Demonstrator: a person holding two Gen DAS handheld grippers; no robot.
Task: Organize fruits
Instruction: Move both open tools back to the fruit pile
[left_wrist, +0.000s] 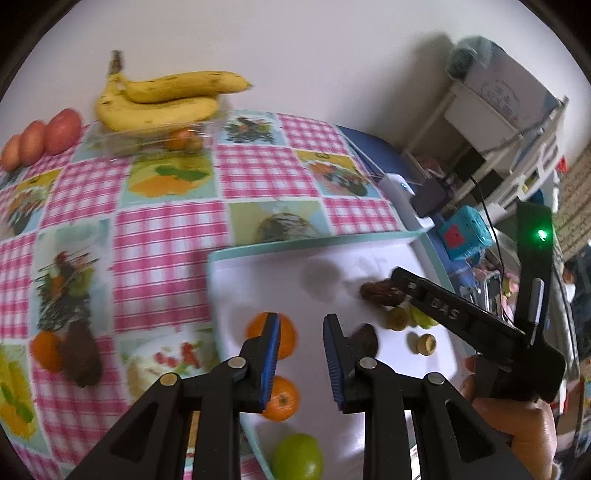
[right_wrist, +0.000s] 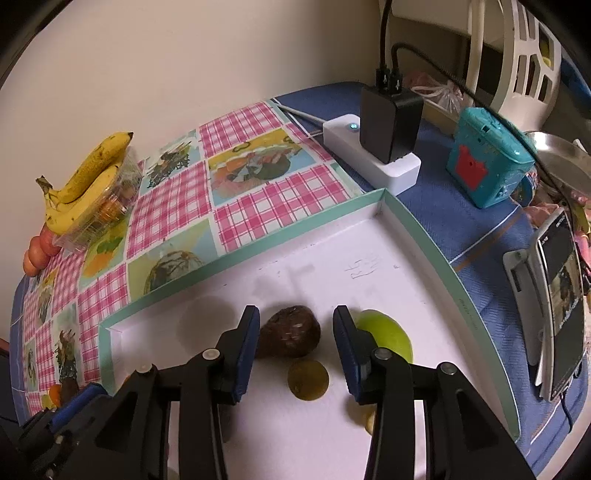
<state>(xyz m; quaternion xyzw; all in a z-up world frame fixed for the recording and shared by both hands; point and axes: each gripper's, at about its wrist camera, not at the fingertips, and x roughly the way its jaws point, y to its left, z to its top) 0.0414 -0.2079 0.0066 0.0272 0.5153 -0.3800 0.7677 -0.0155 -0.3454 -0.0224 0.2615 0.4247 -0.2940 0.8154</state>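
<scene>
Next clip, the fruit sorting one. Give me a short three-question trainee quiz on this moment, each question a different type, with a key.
1. True or false: the right gripper is clamped shut on the dark brown fruit.
2. Multiple choice: where do the bananas lie? A) in the white tray B) on top of a clear plastic container C) beside the power strip
3. Short answer: how many oranges show in the white tray near the left gripper?

Key
1. False: its jaws are open, one on each side of the fruit.
2. B: the clear plastic container stands by the wall, with the bananas on it.
3. Two oranges.
</scene>
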